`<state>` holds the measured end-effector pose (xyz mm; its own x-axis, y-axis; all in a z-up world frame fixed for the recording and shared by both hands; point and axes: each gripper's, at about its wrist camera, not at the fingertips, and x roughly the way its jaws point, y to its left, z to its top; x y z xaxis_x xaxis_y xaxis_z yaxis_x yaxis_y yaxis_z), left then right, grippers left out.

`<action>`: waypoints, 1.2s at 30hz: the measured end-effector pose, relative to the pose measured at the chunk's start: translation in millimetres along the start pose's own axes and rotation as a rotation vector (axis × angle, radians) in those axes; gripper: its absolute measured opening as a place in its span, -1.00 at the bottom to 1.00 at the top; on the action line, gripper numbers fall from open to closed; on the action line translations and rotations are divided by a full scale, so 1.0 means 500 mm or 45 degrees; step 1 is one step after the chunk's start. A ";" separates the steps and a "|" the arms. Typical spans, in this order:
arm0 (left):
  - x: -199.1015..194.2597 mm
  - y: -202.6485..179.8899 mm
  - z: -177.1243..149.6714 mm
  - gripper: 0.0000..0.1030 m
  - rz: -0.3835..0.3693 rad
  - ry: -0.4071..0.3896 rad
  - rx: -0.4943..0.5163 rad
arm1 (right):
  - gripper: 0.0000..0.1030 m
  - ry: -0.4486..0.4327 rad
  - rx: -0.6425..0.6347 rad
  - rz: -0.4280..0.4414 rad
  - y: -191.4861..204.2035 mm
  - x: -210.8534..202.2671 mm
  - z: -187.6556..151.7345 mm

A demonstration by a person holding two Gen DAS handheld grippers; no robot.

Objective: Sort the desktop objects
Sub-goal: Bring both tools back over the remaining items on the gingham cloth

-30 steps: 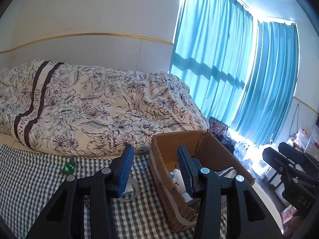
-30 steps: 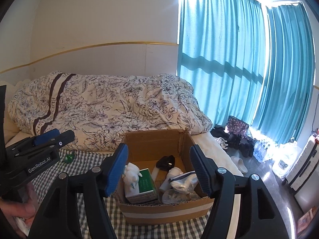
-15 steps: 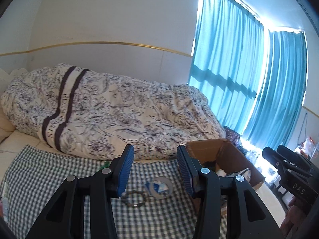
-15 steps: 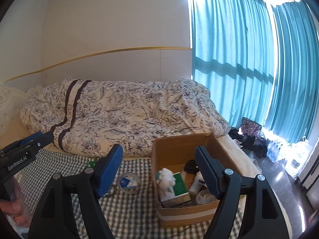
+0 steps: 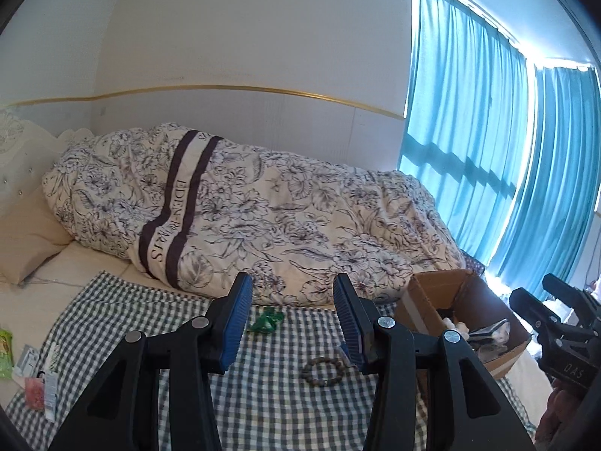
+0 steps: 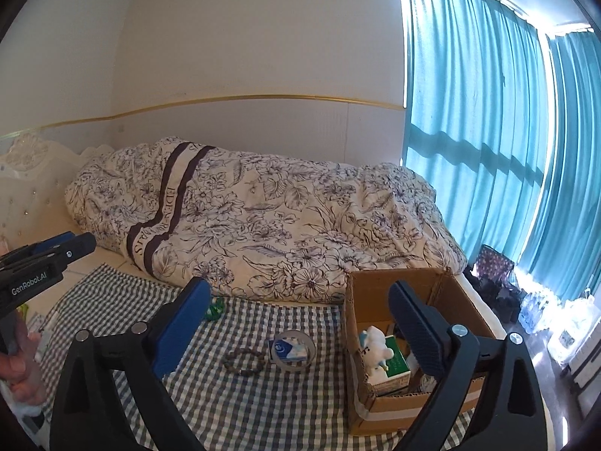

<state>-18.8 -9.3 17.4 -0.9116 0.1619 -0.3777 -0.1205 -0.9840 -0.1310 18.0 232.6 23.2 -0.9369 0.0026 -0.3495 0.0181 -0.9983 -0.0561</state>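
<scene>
Both grippers are being held above the checked cloth (image 6: 263, 406), jaws apart, nothing clamped. Left gripper (image 5: 291, 323) is being aimed over the bead bracelet (image 5: 323, 372) and the green toy (image 5: 267, 321); right gripper (image 6: 300, 327) is being aimed between the tape roll (image 6: 292, 349) and the cardboard box (image 6: 379, 409).

Task items not yet sorted are being seen loose on the cloth: bracelet and tape roll just beside each other, near the box's left wall; green toy further back, near the edge of the floral duvet (image 6: 263, 221). Box is already being filled: white plush figure (image 6: 375, 351) and green carton (image 6: 394, 364) are being seen inside.

Step in hand, as judged: next pick is being lined up, probably the bracelet by the left gripper.
- Bracelet is being judged floppy and flat; one side of the loop should be pinched from above, with one finger inside the ring.
- Cloth should not be caught between the pads.
- Box is near; a low carry over the wall should be enough.

View differences:
- Tape roll is being shown clearly only in the right view; in the left view it is being hidden behind the right finger.
- Small packets (image 5: 33, 372) at the cloth's left edge are being shown clearly only in the left view.
- Box contents are being shown far better in the right view.
</scene>
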 end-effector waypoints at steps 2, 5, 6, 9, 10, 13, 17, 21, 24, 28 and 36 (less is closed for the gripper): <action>-0.008 0.013 0.002 -0.08 0.021 -0.004 0.018 | 0.94 -0.011 0.018 0.013 0.012 0.003 0.000; -0.020 0.042 0.008 0.06 0.051 0.000 0.032 | 0.96 -0.016 0.042 0.044 0.023 0.013 -0.007; -0.024 0.051 0.009 0.14 0.062 0.001 0.036 | 0.97 -0.020 0.047 0.053 0.027 0.016 -0.013; -0.031 0.070 0.009 0.30 0.094 -0.003 0.057 | 0.98 0.000 0.060 0.078 0.034 0.035 -0.032; -0.032 0.075 0.008 0.38 0.104 -0.007 0.068 | 0.98 0.017 0.075 0.099 0.036 0.048 -0.041; -0.028 0.085 0.004 0.67 0.154 -0.016 0.099 | 0.98 0.030 0.119 0.145 0.034 0.063 -0.055; -0.007 0.099 -0.005 0.84 0.165 -0.012 0.077 | 0.98 0.010 0.122 0.187 0.034 0.071 -0.057; 0.029 0.099 -0.020 0.93 0.138 0.013 0.041 | 0.99 -0.019 0.048 0.167 0.041 0.080 -0.061; 0.056 0.091 -0.036 1.00 0.122 0.031 0.044 | 0.99 -0.016 0.011 0.200 0.045 0.092 -0.068; 0.100 0.078 -0.057 1.00 0.093 0.074 0.061 | 0.99 -0.016 0.014 0.217 0.047 0.109 -0.078; 0.183 0.085 -0.090 1.00 0.091 0.144 0.043 | 0.99 0.033 0.002 0.261 0.048 0.176 -0.115</action>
<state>-89.9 -33.0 -63.9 -0.8685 0.0964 -0.4863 -0.0716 -0.9950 -0.0694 -44.0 212.4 -62.7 -0.9043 -0.1987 -0.3777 0.2066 -0.9782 0.0198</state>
